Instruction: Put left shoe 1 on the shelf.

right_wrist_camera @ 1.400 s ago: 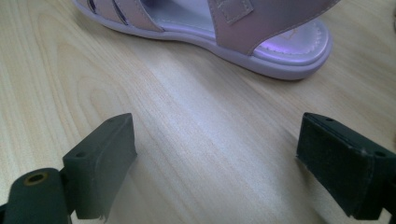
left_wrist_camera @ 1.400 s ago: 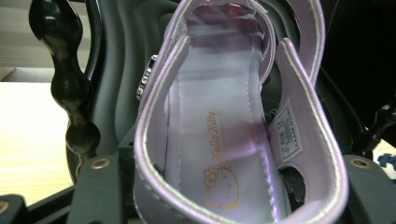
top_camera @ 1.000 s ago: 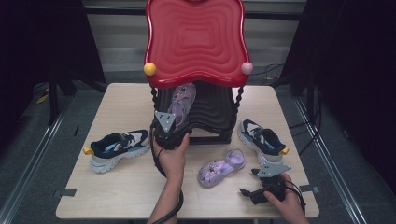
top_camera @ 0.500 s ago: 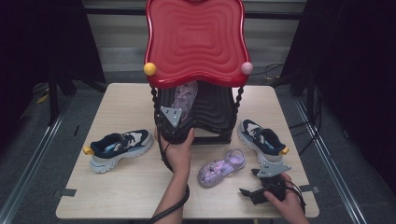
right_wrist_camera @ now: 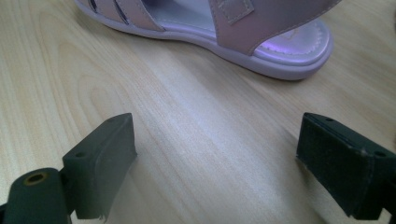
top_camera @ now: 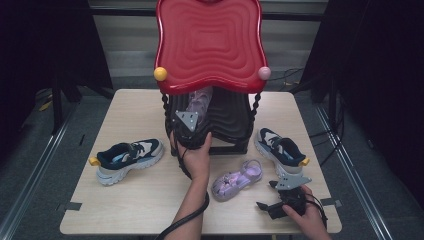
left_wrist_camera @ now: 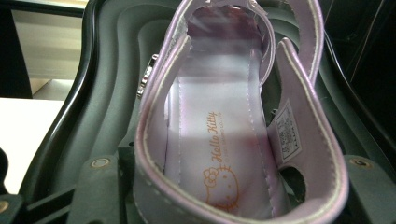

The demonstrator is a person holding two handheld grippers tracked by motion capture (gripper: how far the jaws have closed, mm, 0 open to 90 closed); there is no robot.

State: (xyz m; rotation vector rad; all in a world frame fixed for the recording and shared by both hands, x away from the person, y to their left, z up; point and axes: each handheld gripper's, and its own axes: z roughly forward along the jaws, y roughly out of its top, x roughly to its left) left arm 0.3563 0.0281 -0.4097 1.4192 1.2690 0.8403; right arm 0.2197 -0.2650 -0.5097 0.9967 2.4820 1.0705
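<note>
The left gripper (top_camera: 189, 127) fingers clamp the heel of a lilac Hello Kitty sandal (left_wrist_camera: 224, 140), held inside the black shoe rack (top_camera: 230, 117). The right gripper's (right_wrist_camera: 215, 172) fingers gape empty over the worktop (right_wrist_camera: 187, 140); beyond their tips lies the second sandal (right_wrist_camera: 261, 37).

The red canopy (top_camera: 209, 45) hides the toe of the sandal (top_camera: 199, 102) under it. The lower edge of the left gripper view cuts off that sandal's heel.

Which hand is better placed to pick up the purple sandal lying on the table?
Right. The right gripper rests on the table beside that sandal, its fingers open toward it. The left gripper is busy holding the other sandal at the shelf.
</note>
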